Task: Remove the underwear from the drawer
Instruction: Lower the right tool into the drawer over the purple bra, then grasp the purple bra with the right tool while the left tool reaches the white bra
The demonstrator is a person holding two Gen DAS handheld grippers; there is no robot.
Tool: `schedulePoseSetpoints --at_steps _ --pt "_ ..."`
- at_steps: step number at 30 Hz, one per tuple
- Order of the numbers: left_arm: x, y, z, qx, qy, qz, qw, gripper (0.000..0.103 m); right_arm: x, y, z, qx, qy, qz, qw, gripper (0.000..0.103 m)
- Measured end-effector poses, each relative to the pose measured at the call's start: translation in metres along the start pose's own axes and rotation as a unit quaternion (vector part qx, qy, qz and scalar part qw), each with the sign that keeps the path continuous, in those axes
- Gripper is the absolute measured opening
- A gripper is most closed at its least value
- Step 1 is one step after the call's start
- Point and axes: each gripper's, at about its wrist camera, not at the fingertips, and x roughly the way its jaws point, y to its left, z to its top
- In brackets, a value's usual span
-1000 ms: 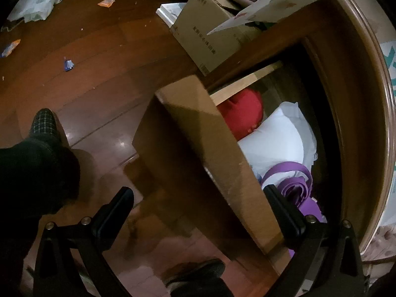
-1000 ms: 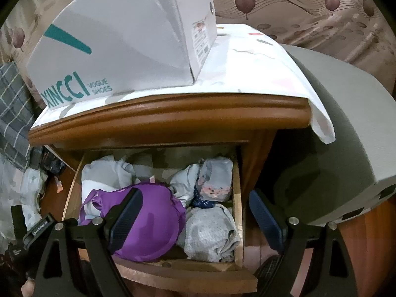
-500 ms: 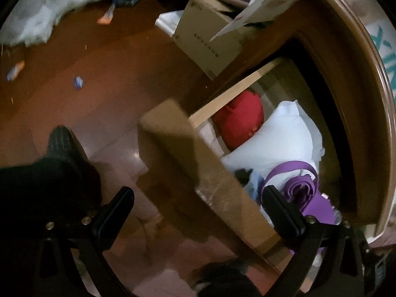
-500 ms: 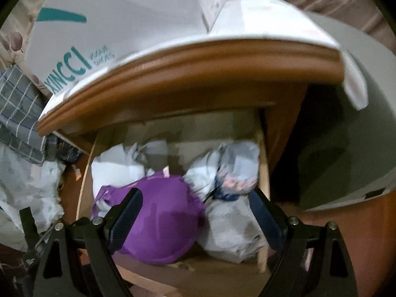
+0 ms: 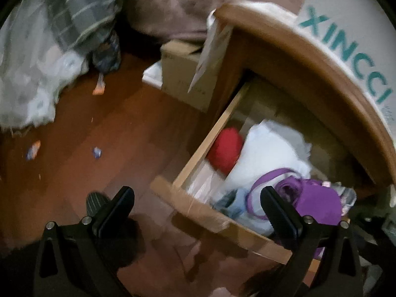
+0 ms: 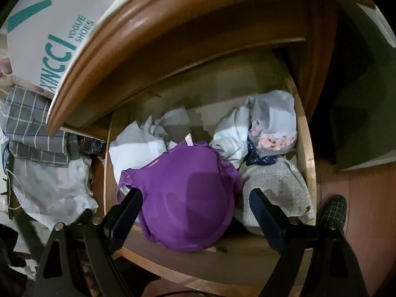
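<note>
Here, in the left wrist view, the left gripper (image 5: pixel 196 209) hangs wide open and empty over the wooden drawer (image 5: pixel 198 211) front; the picture is blurred, but a red bundle (image 5: pixel 226 149) and white cloth (image 5: pixel 267 153) seem to lie inside. In the right wrist view, the right gripper (image 6: pixel 195 206), also wide open and empty, frames the smooth purple bra (image 6: pixel 188 198) in the drawer, beside soft grey knit (image 6: pixel 276 188). Reaching is the step; next, lower and pinch the cup.
</note>
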Motion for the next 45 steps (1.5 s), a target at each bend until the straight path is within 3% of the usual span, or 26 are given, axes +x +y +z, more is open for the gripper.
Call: schedulePoseSetpoints --at_steps 6,13,17,20,26,29,36,41,45 --pt "-0.019 -0.022 0.041 0.063 -0.046 -0.011 0.9969 0.102 0.01 0.008 -0.001 -0.001 0.013 -0.019 1.0 0.09" --pt "0.019 -0.05 0.062 0.134 0.028 -0.039 0.9899 0.102 0.032 0.009 -0.001 0.035 0.046 -0.031 0.998 0.09" --pt "0.033 -0.051 0.055 0.154 0.045 -0.031 0.9866 0.102 0.044 0.024 -0.002 0.003 0.045 -0.073 0.996 0.09" --pt "0.037 -0.044 0.056 0.149 0.063 -0.033 0.9863 0.102 0.055 0.031 -0.002 -0.015 0.053 -0.096 0.994 0.091" --pt "0.035 -0.042 0.061 0.144 0.06 -0.032 0.9872 0.102 0.072 0.039 0.004 -0.009 0.071 -0.116 0.991 0.1" --pt "0.035 -0.039 0.066 0.129 0.067 -0.041 0.9886 0.102 0.081 0.052 0.002 -0.039 0.078 -0.133 0.987 0.103" --pt "0.036 -0.033 0.071 0.108 0.074 -0.051 0.9901 0.102 0.1 0.08 -0.004 -0.1 0.084 -0.192 0.973 0.103" --pt "0.041 -0.026 0.073 0.079 0.09 -0.058 0.991 0.102 0.103 0.073 -0.002 -0.121 0.097 -0.184 0.971 0.102" --pt "0.04 -0.025 0.074 0.078 0.089 -0.053 0.9915 0.102 0.094 0.08 -0.014 -0.167 0.068 -0.192 0.965 0.094"
